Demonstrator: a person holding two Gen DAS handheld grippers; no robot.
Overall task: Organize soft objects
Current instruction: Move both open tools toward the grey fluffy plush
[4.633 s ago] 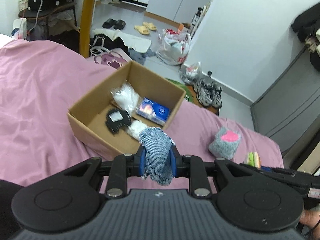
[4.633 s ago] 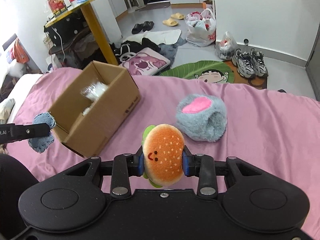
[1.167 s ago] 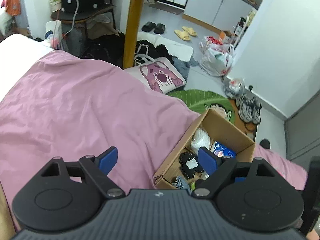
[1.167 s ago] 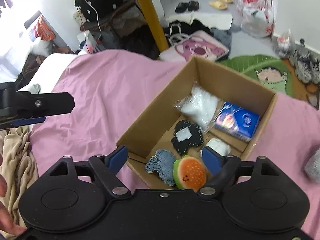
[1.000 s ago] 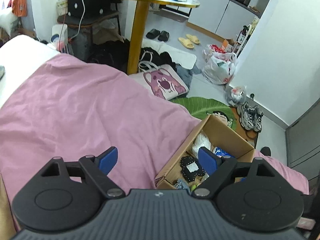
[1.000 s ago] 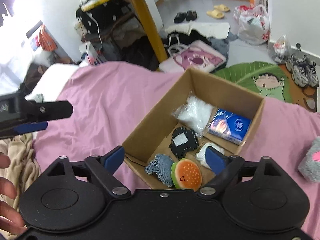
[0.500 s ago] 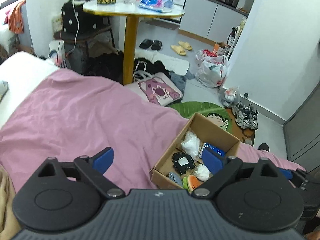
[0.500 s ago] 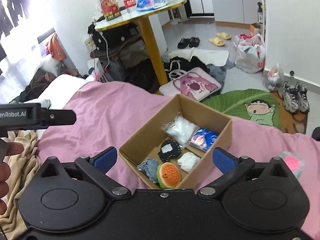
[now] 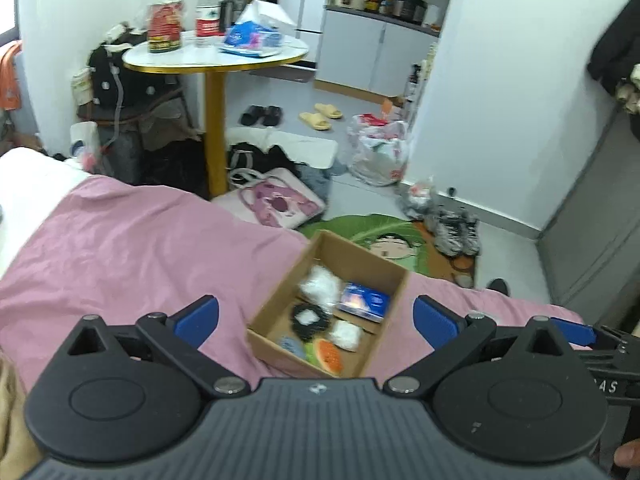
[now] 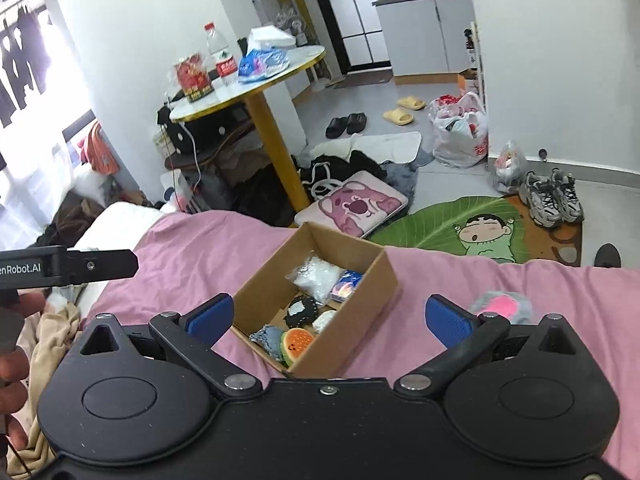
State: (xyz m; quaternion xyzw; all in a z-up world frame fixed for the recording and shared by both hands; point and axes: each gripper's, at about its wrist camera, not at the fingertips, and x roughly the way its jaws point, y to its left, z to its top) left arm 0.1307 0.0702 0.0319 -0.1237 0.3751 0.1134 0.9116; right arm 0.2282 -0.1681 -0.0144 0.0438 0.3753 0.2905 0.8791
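Observation:
A cardboard box [image 9: 276, 307] [image 10: 360, 280] sits on the pink bed cover [image 9: 132, 248] [image 10: 208, 248]. Inside lie a burger plush [image 9: 329, 355] [image 10: 297, 342], a blue knitted piece [image 9: 291, 345] [image 10: 267, 337], a black pad [image 9: 309, 317], a white bag [image 9: 321, 282] [image 10: 317, 273], a blue packet [image 9: 364, 300] and a small white item [image 9: 347, 333]. A grey and pink fluffy plush [image 10: 502, 306] rests on the cover right of the box. My left gripper [image 9: 316, 316] and right gripper [image 10: 328, 318] both hover high above the box, wide open and empty.
A round table [image 9: 216, 56] [image 10: 256, 84] on a yellow leg stands beyond the bed with bottles and bags. The floor holds slippers, sneakers [image 10: 552, 198], a plastic bag [image 10: 460, 128], a pink cushion [image 10: 356, 204] and a green rug [image 10: 460, 220]. A hand shows at the left edge.
The blue knitted piece and the burger plush, held earlier, now lie in the box. Both grippers opened and have pulled up and back, so the box looks smaller.

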